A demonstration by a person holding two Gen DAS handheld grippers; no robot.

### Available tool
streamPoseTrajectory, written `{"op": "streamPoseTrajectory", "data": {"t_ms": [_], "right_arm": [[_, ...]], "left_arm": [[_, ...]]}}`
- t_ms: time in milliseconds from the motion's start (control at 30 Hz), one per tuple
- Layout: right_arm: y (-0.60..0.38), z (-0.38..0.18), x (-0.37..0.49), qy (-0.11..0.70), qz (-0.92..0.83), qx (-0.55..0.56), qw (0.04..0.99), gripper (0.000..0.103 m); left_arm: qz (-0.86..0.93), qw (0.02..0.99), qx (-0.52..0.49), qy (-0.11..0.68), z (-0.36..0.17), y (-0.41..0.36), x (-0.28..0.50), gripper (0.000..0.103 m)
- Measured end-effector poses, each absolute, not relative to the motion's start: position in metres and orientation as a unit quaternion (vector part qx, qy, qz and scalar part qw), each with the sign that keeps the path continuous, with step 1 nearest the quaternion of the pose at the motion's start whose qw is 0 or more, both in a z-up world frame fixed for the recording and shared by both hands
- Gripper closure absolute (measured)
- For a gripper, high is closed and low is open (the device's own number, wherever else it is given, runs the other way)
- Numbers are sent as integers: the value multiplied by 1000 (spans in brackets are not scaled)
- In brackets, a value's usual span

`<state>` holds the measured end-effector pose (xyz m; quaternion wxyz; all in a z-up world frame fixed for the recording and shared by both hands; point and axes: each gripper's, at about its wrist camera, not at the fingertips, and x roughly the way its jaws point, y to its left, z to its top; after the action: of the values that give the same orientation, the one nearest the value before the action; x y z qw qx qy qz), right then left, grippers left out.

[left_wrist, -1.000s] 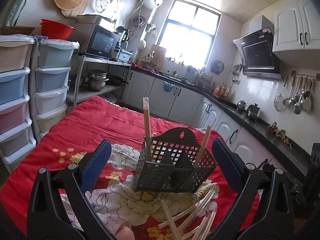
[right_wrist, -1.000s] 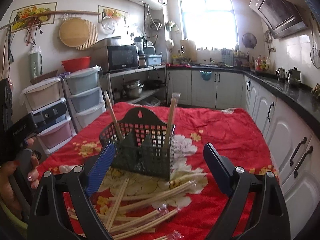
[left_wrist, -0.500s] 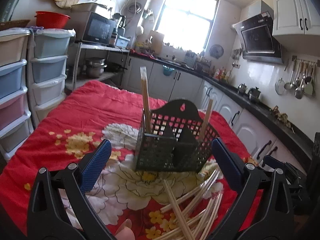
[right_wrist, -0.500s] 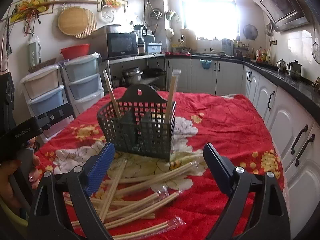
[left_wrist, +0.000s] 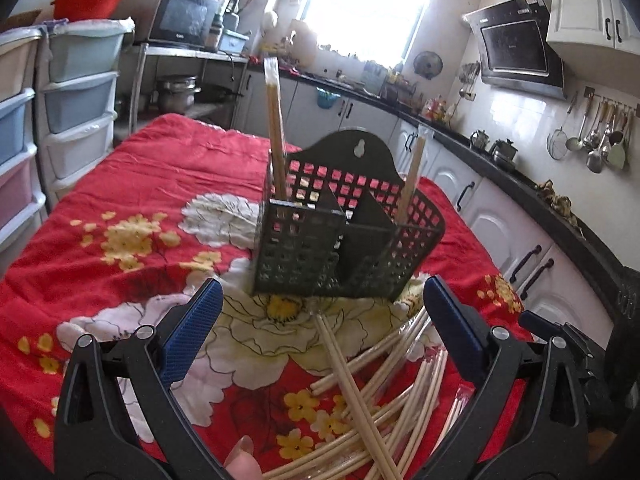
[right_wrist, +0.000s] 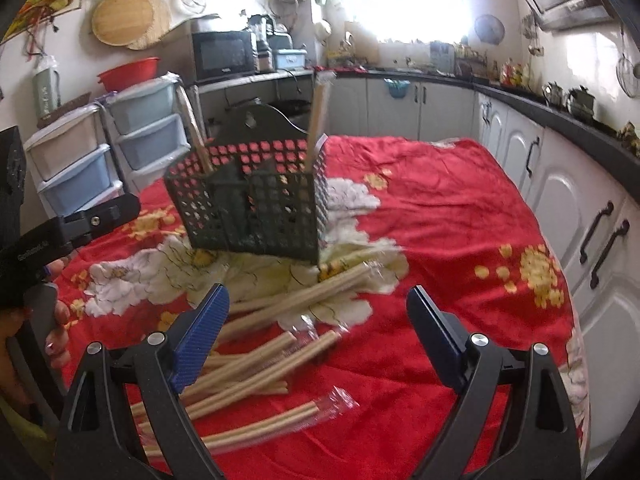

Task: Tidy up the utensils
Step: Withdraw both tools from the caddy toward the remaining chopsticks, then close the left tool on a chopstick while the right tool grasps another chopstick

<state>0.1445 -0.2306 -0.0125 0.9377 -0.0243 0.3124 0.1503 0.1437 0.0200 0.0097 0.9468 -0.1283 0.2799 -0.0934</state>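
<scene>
Apparently kitchen: red floral cloth (left_wrist: 168,168) underneath.

Daylight floods in through the window (left_wrist: 366,4), which is blown out to white in both views and throws glare on the wall tiles (left_wrist: 520,116). The rest is evenly lit, with soft shadows. Fisheye bending curves the cabinets (right_wrist: 560,208), and the corners go black. In the right wrist view motion blur smears the basket (right_wrist: 256,204) and the wrapped chopsticks (right_wrist: 280,360).

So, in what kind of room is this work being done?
Most likely a home kitchen. A microwave stands on a shelf, ladles and strainers hang on the tiled wall, and kettles sit on a dark counter above white cabinets.
</scene>
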Motion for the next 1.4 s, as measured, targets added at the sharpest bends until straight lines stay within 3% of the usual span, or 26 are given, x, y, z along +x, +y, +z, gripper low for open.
{"op": "streamPoseTrajectory", "data": {"t_ms": [233,400,567,933,1067,1267,1400], "right_arm": [[-241,-29,154,348,136,-8,928,20],[-246,-44,165,377,128,5,917,35],[-247,-58,176,414,126,19,901,51],[-244,-73,189,455,151,73,874,68],[-243,-78,192,462,155,91,869,69],[-247,-83,201,473,164,137,855,82],[-254,-85,203,471,164,169,850,87]], "left_arm": [[-94,931,-143,321,-11,18,155,11],[-102,919,-152,350,-23,16,164,24],[-120,890,-191,397,-42,17,180,49],[-135,861,-205,445,-61,4,207,64],[-134,855,-213,454,-68,3,213,67],[-131,848,-223,463,-76,7,221,77],[-130,846,-225,466,-77,9,225,79]]}}
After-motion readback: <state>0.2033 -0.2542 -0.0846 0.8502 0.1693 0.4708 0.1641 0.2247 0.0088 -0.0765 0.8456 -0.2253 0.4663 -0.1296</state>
